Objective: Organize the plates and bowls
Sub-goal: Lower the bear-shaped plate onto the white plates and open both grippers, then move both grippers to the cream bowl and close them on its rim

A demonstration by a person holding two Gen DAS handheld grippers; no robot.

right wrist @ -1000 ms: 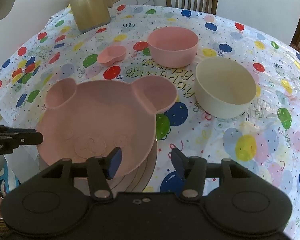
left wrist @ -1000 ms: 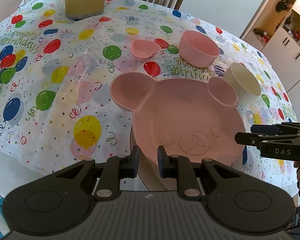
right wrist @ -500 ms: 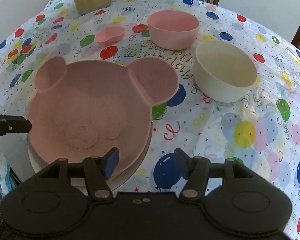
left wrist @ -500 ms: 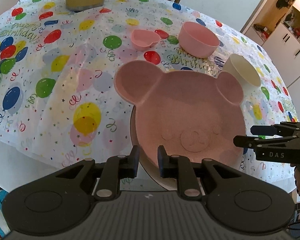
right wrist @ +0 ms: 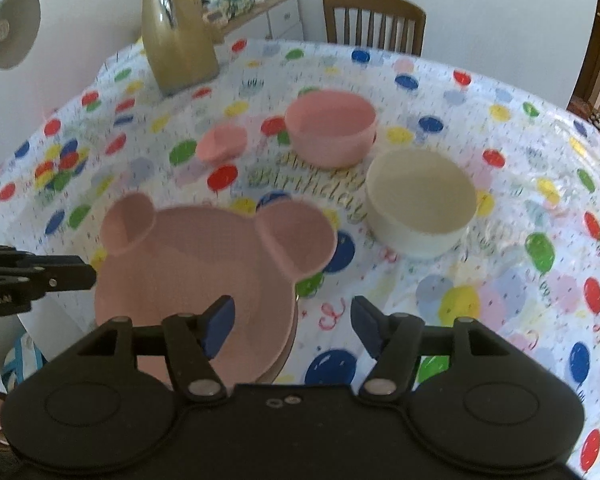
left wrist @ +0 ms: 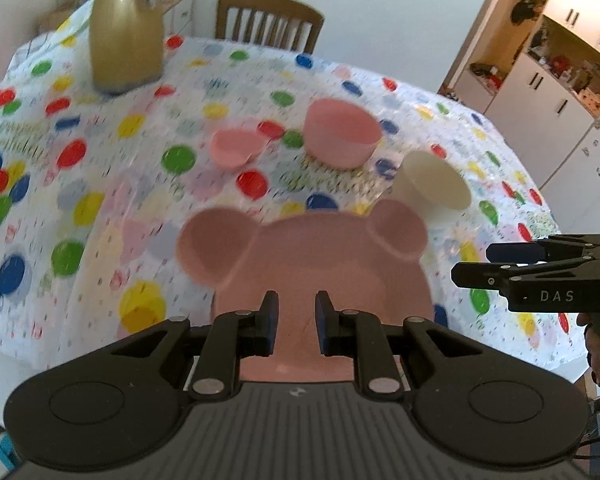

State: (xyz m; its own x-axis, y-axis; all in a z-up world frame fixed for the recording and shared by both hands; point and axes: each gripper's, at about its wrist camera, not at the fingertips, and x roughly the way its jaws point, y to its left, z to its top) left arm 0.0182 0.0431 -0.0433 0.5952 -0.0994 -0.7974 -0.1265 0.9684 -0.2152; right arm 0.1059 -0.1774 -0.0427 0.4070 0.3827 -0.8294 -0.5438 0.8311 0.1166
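A pink bear-shaped plate (left wrist: 320, 264) (right wrist: 204, 264) lies at the table's near edge on top of another plate whose rim (right wrist: 286, 354) shows under it. My left gripper (left wrist: 294, 320) hovers over the bear plate's near part, jaws a little apart and empty. My right gripper (right wrist: 290, 328) is open and empty, straddling the plate's right rim; it also shows in the left wrist view (left wrist: 496, 264). Farther back stand a cream bowl (right wrist: 420, 208) (left wrist: 432, 184), a pink bowl (right wrist: 332, 128) (left wrist: 342, 132) and a small pink heart-shaped dish (right wrist: 222, 144) (left wrist: 236, 148).
A balloon-print tablecloth (right wrist: 500, 280) covers the table. A tall gold jug (left wrist: 124, 32) (right wrist: 178, 36) stands at the back left. A wooden chair (right wrist: 374, 20) is behind the table, cabinets (left wrist: 548, 80) to the right, and a lamp head (right wrist: 8, 28) at far left.
Both grippers have lifted and tilted up, so more of the far table and room shows. The left jaws have opened wider. The bear plate lies where it was.
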